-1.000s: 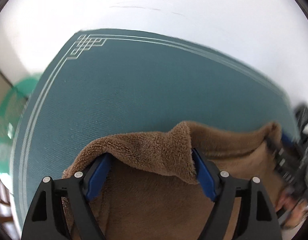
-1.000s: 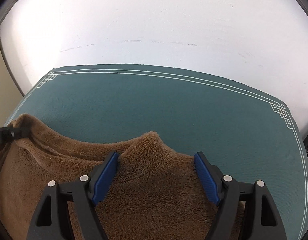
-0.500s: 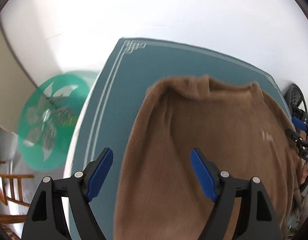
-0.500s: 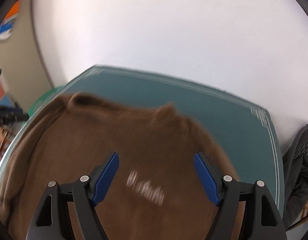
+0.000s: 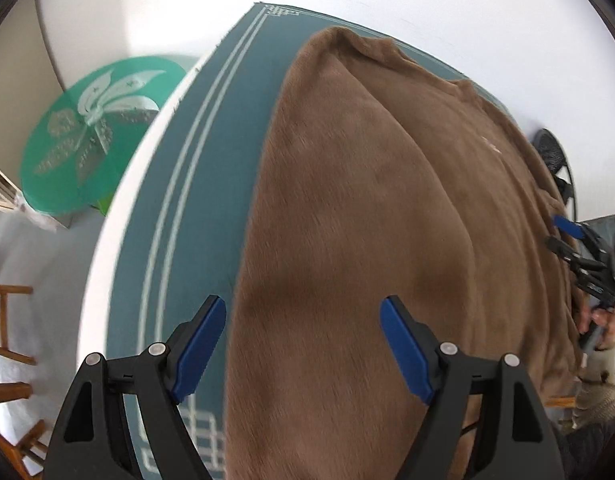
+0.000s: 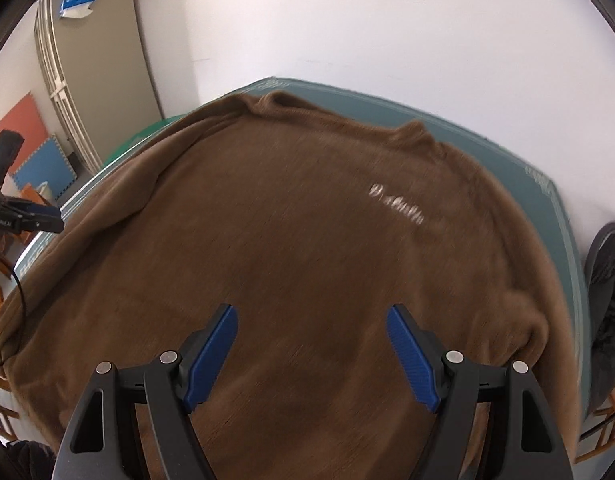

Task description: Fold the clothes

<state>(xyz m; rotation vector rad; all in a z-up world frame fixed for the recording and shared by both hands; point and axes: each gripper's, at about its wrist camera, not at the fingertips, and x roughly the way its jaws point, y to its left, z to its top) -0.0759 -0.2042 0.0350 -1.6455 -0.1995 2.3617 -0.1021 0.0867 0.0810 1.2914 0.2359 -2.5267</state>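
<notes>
Left gripper (image 5: 303, 344) and right gripper (image 6: 311, 348): both released, jaws wide, nothing between the pads, hovering over the near part of the brown fleece top (image 6: 291, 248). A second ago, bunched at its far edge inside both jaws; now let go and pulled back. Beyond the grippers, spread flat across the teal mat (image 5: 211, 152), collar farthest. Laid out, probably ready for a first fold.

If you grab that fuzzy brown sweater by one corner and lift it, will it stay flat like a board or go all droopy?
Probably droopy. The brown sweater lies limp on the teal mat, with soft folds and a bumpy far edge, so it should sag from wherever it is pinched. Its fuzzy pile looks grippy, not slippery. It looks thick, so maybe a little heavy for cloth.
</notes>
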